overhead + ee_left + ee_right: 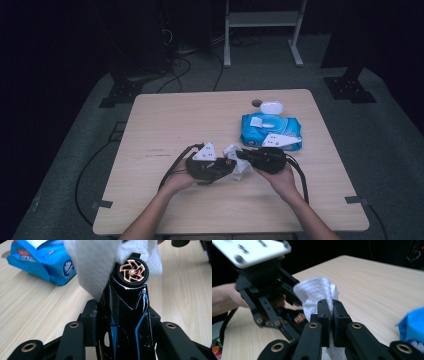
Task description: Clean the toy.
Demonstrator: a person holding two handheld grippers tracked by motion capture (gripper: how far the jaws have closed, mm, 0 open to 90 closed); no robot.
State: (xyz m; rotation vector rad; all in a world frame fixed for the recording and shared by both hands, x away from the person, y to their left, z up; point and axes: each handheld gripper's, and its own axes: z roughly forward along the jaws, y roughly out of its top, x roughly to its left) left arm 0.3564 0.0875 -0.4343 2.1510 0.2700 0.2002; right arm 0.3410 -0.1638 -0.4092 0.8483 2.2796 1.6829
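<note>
Toy car [126, 315] lengthwise along left claw [120, 322], apparently.

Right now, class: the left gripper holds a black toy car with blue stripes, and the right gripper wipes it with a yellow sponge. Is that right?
Not quite. The right gripper holds a white wipe, not a yellow sponge, as the right gripper view shows. The left gripper does hold the black toy car with blue stripes.

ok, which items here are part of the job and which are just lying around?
In use:
- toy car, black with blue lines, clamped in the left gripper
- white wipe, pinched in the right gripper and draped over the car's front
- blue wipes pack, open, likely the wipe's source

Lying about:
- small dark round thing near the table far edge
- white frame on the floor
</note>
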